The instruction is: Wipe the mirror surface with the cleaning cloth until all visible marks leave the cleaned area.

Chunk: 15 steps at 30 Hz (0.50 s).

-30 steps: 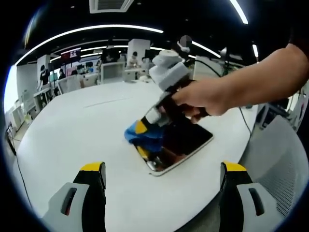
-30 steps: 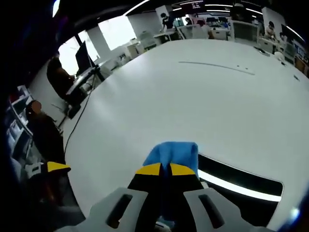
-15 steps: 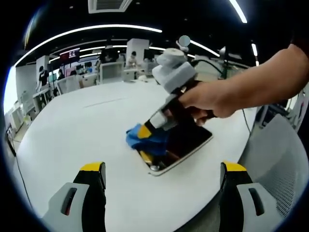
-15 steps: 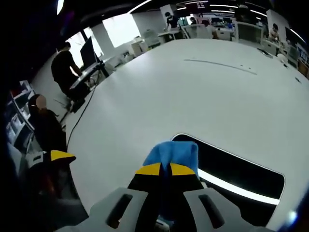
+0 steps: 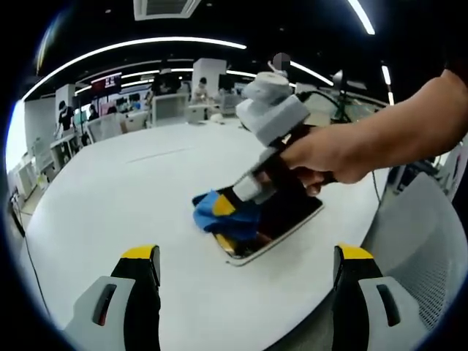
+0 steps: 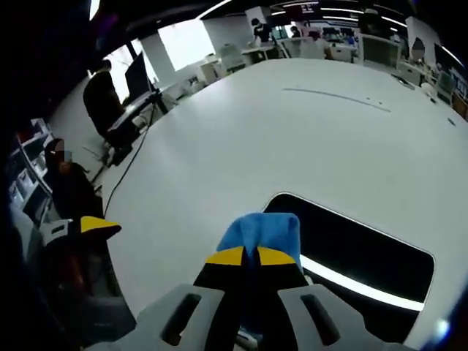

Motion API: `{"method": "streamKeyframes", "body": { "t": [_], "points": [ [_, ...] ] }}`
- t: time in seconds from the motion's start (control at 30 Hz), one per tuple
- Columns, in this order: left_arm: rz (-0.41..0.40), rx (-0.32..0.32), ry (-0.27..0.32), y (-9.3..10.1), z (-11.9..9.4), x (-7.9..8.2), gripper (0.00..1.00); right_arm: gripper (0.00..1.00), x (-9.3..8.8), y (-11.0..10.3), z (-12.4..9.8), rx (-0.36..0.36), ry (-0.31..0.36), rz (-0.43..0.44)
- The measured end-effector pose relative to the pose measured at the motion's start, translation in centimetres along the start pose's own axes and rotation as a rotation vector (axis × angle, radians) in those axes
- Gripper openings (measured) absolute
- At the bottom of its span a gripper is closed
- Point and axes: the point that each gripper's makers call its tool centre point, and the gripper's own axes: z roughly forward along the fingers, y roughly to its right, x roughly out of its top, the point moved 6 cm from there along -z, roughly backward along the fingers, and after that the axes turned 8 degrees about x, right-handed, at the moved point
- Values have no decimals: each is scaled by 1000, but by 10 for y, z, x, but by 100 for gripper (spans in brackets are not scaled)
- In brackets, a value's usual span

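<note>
A flat rectangular mirror (image 5: 281, 218) (image 6: 351, 248) with a pale rim lies on the white table (image 5: 131, 190), reflecting dark ceiling and a light strip. A blue cleaning cloth (image 5: 216, 212) (image 6: 262, 232) is pinched in my right gripper (image 6: 250, 256) (image 5: 235, 208), which is shut on it and presses it at the mirror's near-left edge. A hand (image 5: 322, 153) holds that gripper. My left gripper (image 5: 245, 252) stands open low over the table's front, apart from the mirror, with nothing between its fingers.
The large white round table (image 6: 307, 131) spreads far around the mirror. Its edge drops off at the right near a grey chair (image 5: 431, 248). Desks and people (image 6: 102, 102) stand beyond the table. A yellow-tipped finger of the left gripper (image 6: 95, 225) shows at the left.
The right gripper with the cloth has slid a little along the mirror's edge, toward the mirror's near corner. The left gripper has stayed put.
</note>
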Motion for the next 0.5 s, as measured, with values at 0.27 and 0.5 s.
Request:
{"method": "streamKeyframes", "body": {
  "t": [0.27, 0.5],
  "points": [
    [7, -1, -2, 0, 0, 0, 99, 0, 0, 2, 1, 11, 0, 19],
    [8, 0, -5, 0, 0, 0, 99, 0, 1, 2, 0, 1, 0, 0]
  ]
}}
